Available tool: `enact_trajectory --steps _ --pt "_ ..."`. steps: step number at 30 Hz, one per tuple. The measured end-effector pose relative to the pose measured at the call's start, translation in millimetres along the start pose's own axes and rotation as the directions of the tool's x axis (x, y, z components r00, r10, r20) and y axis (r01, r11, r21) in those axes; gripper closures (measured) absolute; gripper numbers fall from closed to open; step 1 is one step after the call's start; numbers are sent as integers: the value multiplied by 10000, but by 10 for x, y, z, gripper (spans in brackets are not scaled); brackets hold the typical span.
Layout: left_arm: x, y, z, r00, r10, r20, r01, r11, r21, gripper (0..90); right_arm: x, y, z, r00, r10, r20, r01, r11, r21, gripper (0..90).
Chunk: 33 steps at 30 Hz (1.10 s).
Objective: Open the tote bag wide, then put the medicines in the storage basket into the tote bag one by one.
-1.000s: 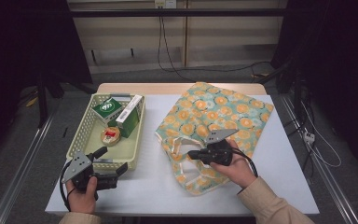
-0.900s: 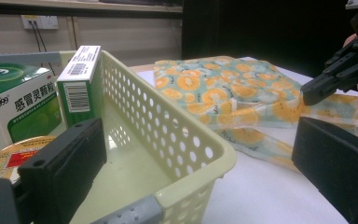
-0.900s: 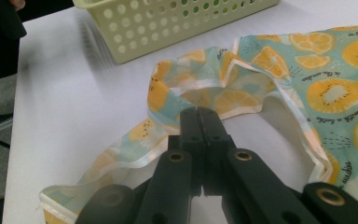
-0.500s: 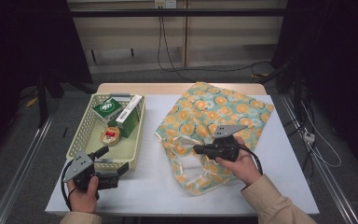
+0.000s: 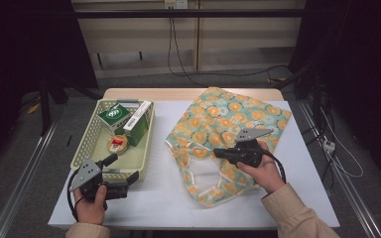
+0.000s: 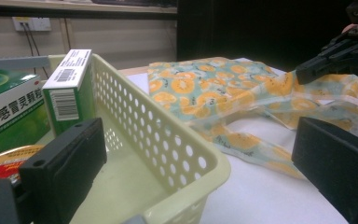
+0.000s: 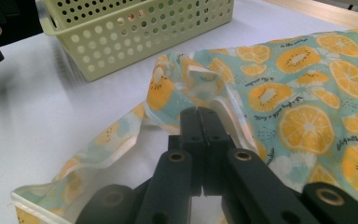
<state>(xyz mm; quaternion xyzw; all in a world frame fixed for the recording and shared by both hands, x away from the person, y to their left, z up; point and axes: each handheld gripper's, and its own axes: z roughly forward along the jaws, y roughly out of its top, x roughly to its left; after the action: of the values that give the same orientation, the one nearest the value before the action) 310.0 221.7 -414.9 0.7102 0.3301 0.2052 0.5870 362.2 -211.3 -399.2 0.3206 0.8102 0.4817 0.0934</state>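
Pinching the fruit-print bag (image 5: pixel 228 124) at its near-left edge: right tongs (image 7: pixel 200 114), closed together on a raised fold of fabric. Bag spread across the right half of the white worktop (image 5: pixel 158 198). Left tongs (image 5: pixel 124 171) spread apart at the near end of the pale basket (image 5: pixel 87 148), gripping nothing.

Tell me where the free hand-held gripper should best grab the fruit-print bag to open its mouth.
Probably the loose near rim of the fruit-print bag, coming in from the basket side. That edge lies slack on the table, while the right hand-held gripper already pinches the raised upper rim; the left hand-held gripper stands open.
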Motion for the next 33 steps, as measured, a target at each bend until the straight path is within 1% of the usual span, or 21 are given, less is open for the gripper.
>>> enact_trajectory --steps 1,4,6,7,9,12,13,14,15,18,21,23,27,29,33 --pt "1 -2 7 10000 29 35 -29 10000 19 29 -8 -3 -4 10000 22 27 -22 10000 -15 900" --pt "-7 -17 17 10000 -50 21 50 10000 53 29 -40 -3 -12 9999 112 88 -112 9999 -54 900" --pt "-2 -21 17 10000 0 36 -1 9999 142 29 -56 -2 -15 9999 142 98 -141 9999 -86 900" --pt "1 -15 19 10000 44 39 -45 9999 123 29 -59 -4 -13 9999 110 88 -110 9999 -70 900" --pt "-2 -12 27 10000 -38 -10 38 10000 39 29 -67 -5 -15 9999 51 150 -51 10000 -27 900" --pt "-6 -15 30 10000 -42 7 42 9999 120 29 -80 6 -39 9998 45 193 -43 9999 -124 900" --pt "-12 -13 33 9999 -103 41 103 9999 40 29 -82 10 -48 9998 15 198 -13 9999 -112 900" --pt "-13 -10 35 10000 -58 45 58 10000 23 28 -90 13 -59 9996 -26 267 30 9999 -123 900" --pt "-11 -8 34 10000 -2 48 2 10000 77 29 -101 15 -70 9995 -11 310 15 9999 -123 900" --pt "-10 -10 41 10000 0 61 -1 10000 73 29 -151 13 -100 9990 101 432 -93 9998 -192 900" --pt "-7 -14 41 10000 -27 74 27 9999 101 29 -205 14 -130 9984 176 546 -165 9996 -208 900" --pt "-2 -12 40 9999 -108 87 108 9999 31 29 -238 9 -142 9977 223 645 -210 9996 -210 900" --pt "-3 4 44 9999 -123 111 123 9999 -32 29 -273 10 -161 9971 249 726 -235 9995 -200 900" --pt "-1 0 50 9998 -116 143 116 9999 -12 29 -287 14 -181 9964 260 807 -239 9993 -274 900" --pt "-12 -9 32 9998 -125 167 125 9999 26 28 -340 5 -188 9950 347 933 -325 9992 -250 900"
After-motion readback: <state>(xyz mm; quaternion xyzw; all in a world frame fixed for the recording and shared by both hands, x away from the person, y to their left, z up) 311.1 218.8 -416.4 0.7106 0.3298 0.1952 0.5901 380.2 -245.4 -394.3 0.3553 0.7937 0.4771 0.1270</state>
